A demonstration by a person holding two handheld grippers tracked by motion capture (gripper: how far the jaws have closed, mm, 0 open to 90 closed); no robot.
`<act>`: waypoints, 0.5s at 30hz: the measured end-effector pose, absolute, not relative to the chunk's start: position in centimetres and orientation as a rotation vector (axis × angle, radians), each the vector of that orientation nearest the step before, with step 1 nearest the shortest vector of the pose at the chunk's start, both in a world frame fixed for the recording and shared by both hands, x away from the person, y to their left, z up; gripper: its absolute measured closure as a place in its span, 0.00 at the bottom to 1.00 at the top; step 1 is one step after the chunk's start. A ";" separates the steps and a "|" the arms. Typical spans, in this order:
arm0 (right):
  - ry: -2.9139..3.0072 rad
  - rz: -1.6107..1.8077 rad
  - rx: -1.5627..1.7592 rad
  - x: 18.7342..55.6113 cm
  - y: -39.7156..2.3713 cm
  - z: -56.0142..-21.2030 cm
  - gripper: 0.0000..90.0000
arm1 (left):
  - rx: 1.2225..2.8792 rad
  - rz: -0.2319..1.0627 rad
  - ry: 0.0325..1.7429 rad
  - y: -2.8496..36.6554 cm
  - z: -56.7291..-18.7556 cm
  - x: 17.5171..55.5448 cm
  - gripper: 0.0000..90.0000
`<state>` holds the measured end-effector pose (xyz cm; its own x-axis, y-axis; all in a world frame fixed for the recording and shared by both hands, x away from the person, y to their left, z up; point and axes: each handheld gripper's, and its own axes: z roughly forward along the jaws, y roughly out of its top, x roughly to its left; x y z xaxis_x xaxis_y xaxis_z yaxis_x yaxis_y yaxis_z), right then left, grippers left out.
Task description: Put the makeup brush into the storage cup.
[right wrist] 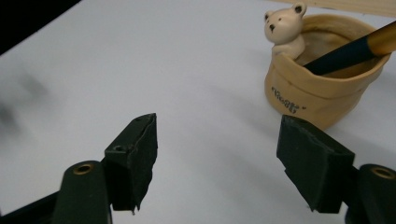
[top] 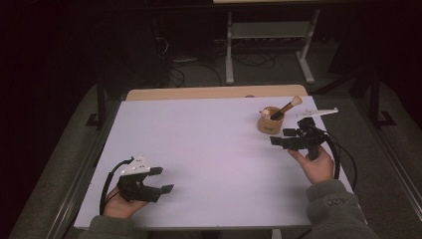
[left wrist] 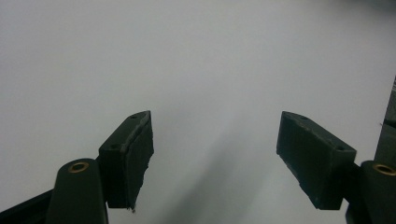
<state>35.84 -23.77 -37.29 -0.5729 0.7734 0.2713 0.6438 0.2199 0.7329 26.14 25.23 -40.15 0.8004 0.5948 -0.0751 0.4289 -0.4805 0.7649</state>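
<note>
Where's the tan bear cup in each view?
High view: tan bear cup at the table's far right, just beyond the right gripper, brush leaning out of it.
Left gripper view: not in it; bare white table beyond the open jaws.
Right gripper view: upper right, past the open jaws.
Shared landmark: the white table.

A white-topped bench [top: 209,154] carries a tan pot [top: 268,122] near its far right corner. A brush [top: 287,106] leans inside the pot, over its rim.
</note>
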 end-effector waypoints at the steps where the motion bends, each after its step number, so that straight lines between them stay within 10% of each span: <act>1: 2.336 1.281 1.363 35.7 -23.7 -37.3 0.30 | 2.150 0.253 0.754 25.2 -40.2 26.1 0.30; 15: 2.362 1.304 1.310 34.0 -22.8 -37.8 0.29 | 2.151 0.247 0.760 25.2 -40.3 26.2 0.28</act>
